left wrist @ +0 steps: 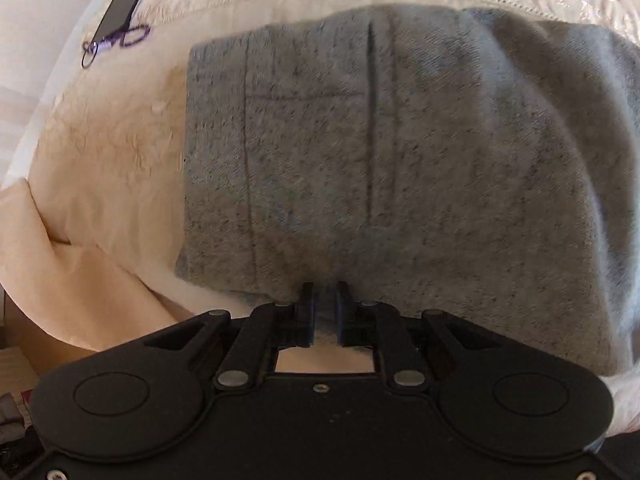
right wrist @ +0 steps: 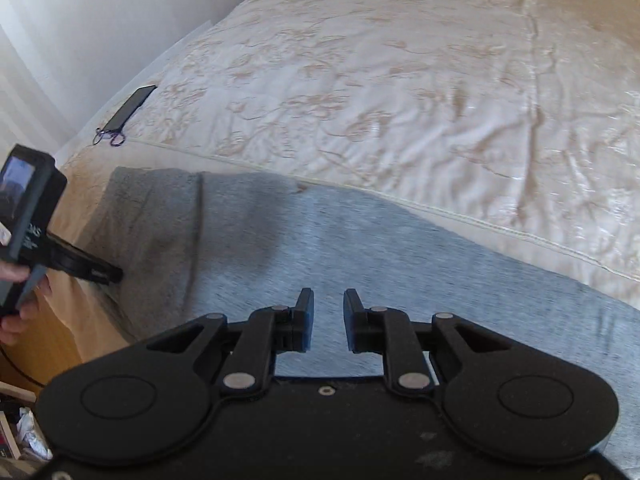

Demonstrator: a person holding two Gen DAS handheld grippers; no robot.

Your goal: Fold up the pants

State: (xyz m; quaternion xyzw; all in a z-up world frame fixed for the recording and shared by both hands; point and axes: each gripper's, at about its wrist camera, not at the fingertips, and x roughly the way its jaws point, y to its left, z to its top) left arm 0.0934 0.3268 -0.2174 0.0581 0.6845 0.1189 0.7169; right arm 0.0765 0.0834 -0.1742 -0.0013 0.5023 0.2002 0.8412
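Observation:
Grey sweatpants (left wrist: pixel 360 160) lie folded on a cream embroidered bedspread (left wrist: pixel 112 152). In the left wrist view my left gripper (left wrist: pixel 324 300) is at the pants' near edge. Its jaws stand a little apart with the cloth's edge in the gap, not pinched. The right wrist view shows the pants (right wrist: pixel 320 248) stretching to the right along the bed's near side. There my right gripper (right wrist: pixel 329 304) hovers over them, open with nothing between its fingers. The left gripper (right wrist: pixel 115 276), held by a hand (right wrist: pixel 16 312), touches the pants' left end.
A dark phone (left wrist: pixel 128 0) with a purple cord lies near the bed's left edge, also seen as the phone (right wrist: pixel 132 108) in the right wrist view. The bedspread (right wrist: pixel 400 80) stretches far back. Clutter (right wrist: pixel 28 436) lies on the floor at lower left.

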